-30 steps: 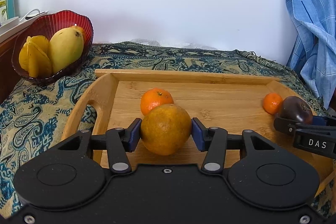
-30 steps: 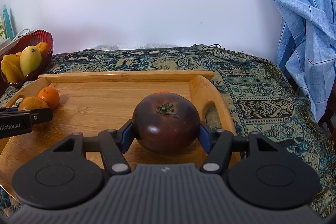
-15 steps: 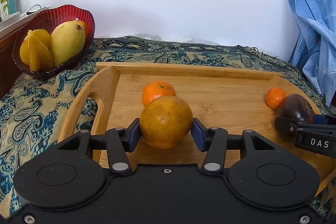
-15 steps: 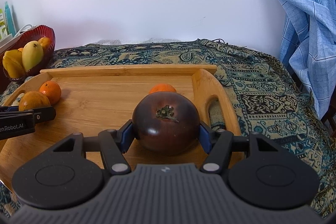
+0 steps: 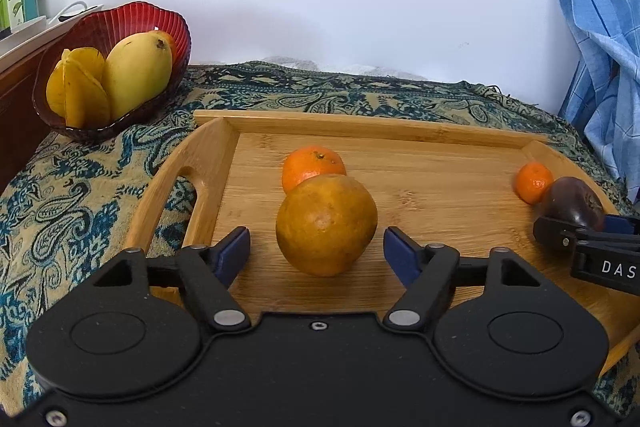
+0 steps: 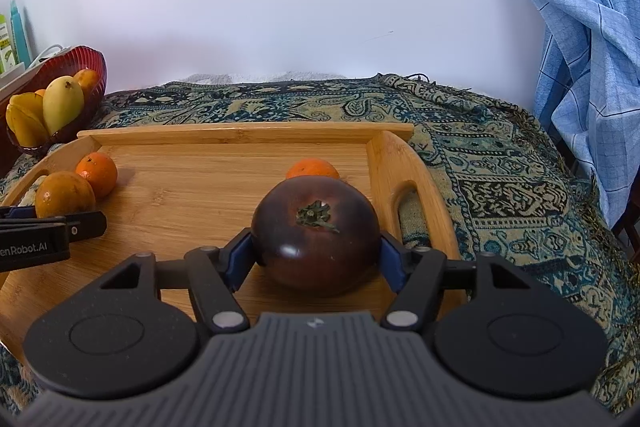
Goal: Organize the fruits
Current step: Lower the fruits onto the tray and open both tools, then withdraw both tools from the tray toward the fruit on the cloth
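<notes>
A large dull orange [image 5: 326, 225] rests on the wooden tray [image 5: 400, 131]. It sits between the blue pads of my left gripper [image 5: 316, 247], whose jaws are opening, with a clear gap on each side. Behind it lies a small tangerine [image 5: 312, 167]. My right gripper [image 6: 316, 255] holds a dark purple tomato [image 6: 316, 235] low over the tray's right end. Its jaws are opening, but the pads [image 6: 240, 255] still lie against the tomato's sides. A second tangerine [image 6: 312, 169] is just behind the tomato.
A red glass bowl [image 5: 120, 27] with a mango [image 5: 138, 73] and a star fruit stands at the back left on the patterned cloth [image 6: 500, 167]. A blue checked cloth [image 6: 580, 27] hangs at the right. Bottles stand at the far left.
My left gripper's pads have spread away from the large orange, which now sits free on the tray. The right gripper looks unchanged around the tomato.
</notes>
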Tool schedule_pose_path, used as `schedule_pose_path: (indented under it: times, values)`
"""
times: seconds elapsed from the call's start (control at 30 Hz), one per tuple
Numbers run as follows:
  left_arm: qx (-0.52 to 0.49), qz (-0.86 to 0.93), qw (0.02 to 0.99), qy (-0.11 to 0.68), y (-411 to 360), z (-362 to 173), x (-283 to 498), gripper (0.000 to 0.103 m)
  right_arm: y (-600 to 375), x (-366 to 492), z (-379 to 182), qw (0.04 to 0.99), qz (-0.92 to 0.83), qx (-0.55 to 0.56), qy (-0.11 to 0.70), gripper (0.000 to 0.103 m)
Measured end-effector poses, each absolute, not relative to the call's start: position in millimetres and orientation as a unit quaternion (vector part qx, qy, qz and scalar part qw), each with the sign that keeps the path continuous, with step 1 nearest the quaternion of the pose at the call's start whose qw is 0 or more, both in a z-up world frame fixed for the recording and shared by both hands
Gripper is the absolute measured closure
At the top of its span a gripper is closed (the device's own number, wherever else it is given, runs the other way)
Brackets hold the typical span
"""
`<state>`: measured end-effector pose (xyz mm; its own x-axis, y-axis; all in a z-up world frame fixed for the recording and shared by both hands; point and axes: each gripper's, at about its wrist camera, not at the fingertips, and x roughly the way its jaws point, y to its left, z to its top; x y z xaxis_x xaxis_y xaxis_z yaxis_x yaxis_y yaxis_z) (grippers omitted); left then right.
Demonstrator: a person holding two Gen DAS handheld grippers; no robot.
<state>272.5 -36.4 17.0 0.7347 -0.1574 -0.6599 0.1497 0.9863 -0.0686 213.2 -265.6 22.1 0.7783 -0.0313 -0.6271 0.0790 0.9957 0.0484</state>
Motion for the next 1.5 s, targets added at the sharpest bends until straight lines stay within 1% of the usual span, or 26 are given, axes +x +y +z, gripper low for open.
schedule_pose_path:
  times: [0.07,0.1,0.2,0.5,0.67,0.9,1.1,1.5]
  values:
    - [-0.001,-0.082,0.931,0.357,-36.2,17.9,271.4,0.025,-266.5,212.1,23.4,0.943,-0.029,0.036,0.330,0.023]
    - [0.000,-0.082,0.930,0.357,-36.2,18.4,270.6,0.022,-267.1,211.4,24.3,0.943,-0.028,0.037,0.330,0.021]
    - [-0.001,-0.082,0.929,0.361,-35.4,19.4,267.4,0.018,-268.4,209.3,26.6,0.943,-0.027,0.040,0.328,0.014]
    - [-0.002,-0.090,0.930,0.356,-28.5,32.6,244.6,0.008,-270.1,199.3,30.9,0.941,-0.029,0.041,0.335,0.008]
    - [-0.002,-0.095,0.931,0.353,-23.6,40.6,226.7,0.007,-265.3,185.4,37.1,0.944,-0.025,0.033,0.326,0.003]
    - [-0.006,-0.100,0.930,0.353,-16.0,45.8,198.1,0.006,-256.2,155.5,48.0,0.950,-0.020,0.048,0.307,0.000]
    - [-0.006,-0.105,0.930,0.351,-10.5,45.6,166.6,0.005,-244.3,125.5,56.1,0.959,-0.006,0.040,0.281,0.000]
    - [-0.008,-0.114,0.930,0.348,2.6,39.1,104.3,0.004,-225.6,58.5,50.0,0.967,-0.004,0.042,0.252,0.000]
